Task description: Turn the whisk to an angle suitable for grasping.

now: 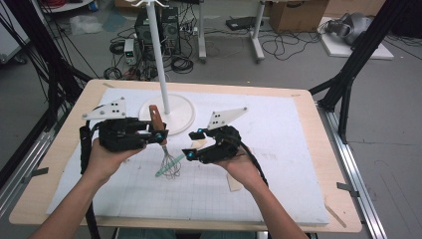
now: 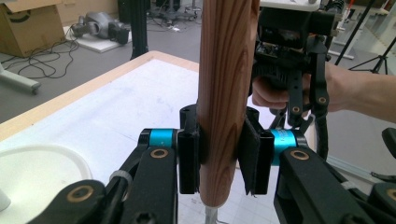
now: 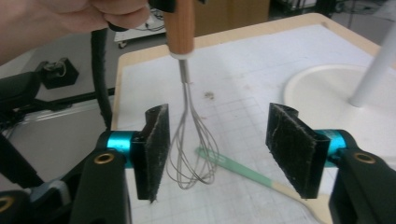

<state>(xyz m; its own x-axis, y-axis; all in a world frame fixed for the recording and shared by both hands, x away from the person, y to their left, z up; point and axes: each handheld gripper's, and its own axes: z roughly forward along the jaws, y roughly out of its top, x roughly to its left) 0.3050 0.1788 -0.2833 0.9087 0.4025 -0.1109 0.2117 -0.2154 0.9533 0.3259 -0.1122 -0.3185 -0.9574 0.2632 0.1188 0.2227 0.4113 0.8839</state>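
High view: left tongs (image 1: 160,133) clamp the whisk (image 1: 166,149) handle, wires hanging near the table's middle. Right tongs (image 3: 217,149) gape wide, empty, around the wires; close gently on them, keeping the handle upright.

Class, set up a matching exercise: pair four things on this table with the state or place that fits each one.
Things:
1. left gripper
2. right gripper
3. whisk
4. green-handled utensil

States:
A. lying flat on the mat
B. open
C. hanging upright, wires down
D. shut on a wooden handle

Pairs: 1-D, 2-B, 3-C, 4-A
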